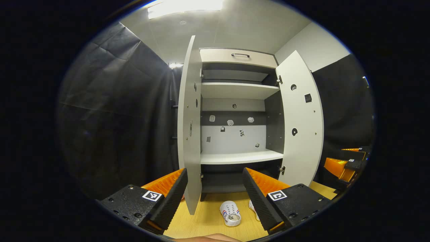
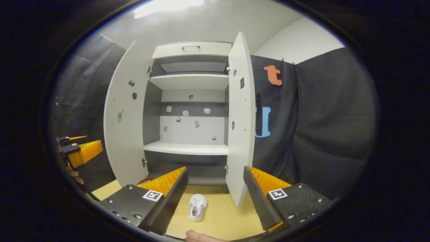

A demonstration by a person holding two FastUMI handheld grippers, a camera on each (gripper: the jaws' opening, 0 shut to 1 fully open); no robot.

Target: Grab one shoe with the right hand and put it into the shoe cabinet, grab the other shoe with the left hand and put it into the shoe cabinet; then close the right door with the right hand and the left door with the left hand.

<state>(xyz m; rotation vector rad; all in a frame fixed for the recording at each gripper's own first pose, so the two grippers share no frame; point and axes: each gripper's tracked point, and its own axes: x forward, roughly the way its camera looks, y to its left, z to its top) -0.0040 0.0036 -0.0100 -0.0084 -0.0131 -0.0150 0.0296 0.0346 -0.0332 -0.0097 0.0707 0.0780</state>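
Wood floor (image 1: 208,215): shoes (image 1: 230,213), open cabinet (image 1: 235,101).

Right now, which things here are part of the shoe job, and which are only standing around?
Part of the job:
- shoe on the floor, second shoe partly behind a finger
- shoe cabinet, empty shelves
- left door and right door, both open
- left gripper and right gripper, both open

Only standing around:
- drawer on top
- black cloth
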